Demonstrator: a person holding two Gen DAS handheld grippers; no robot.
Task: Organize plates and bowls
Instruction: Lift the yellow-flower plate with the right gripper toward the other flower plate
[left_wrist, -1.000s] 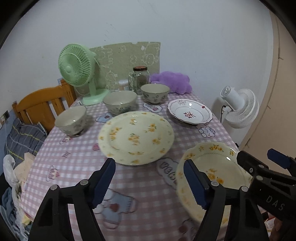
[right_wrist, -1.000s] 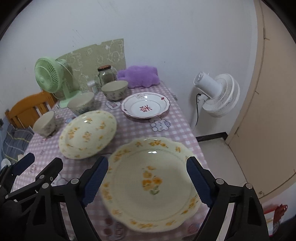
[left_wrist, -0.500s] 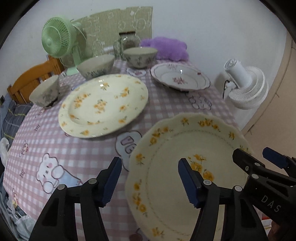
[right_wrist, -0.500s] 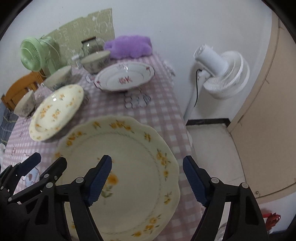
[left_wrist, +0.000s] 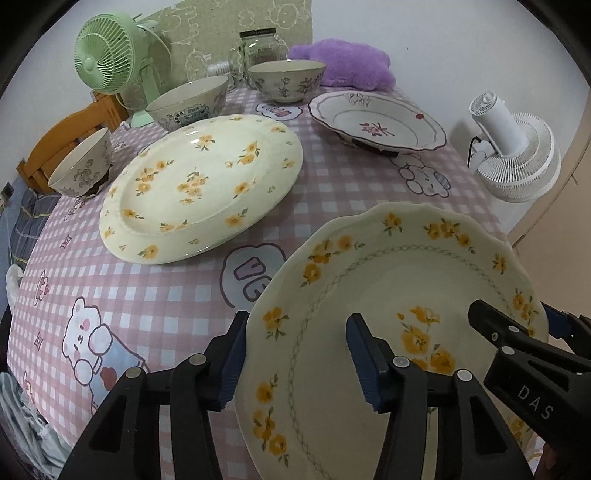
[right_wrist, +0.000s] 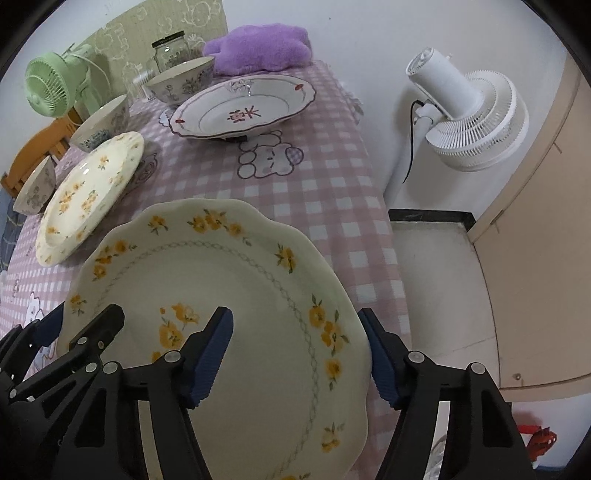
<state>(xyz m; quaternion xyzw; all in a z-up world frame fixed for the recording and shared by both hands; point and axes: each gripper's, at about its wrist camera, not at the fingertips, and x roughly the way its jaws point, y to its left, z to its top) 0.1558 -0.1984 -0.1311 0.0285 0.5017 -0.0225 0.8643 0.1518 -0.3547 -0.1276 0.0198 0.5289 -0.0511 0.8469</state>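
The scalloped plate (left_wrist: 388, 295) fills the lower right of the left view. Left gripper (left_wrist: 295, 360) and right gripper (right_wrist: 295, 356) each straddle its rim, fingers spread, not clamped. Close both evenly before lifting.

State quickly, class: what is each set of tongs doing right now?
Left tongs: open, straddling the near-left rim of the scalloped yellow-flower plate.
Right tongs: open, straddling its right rim.
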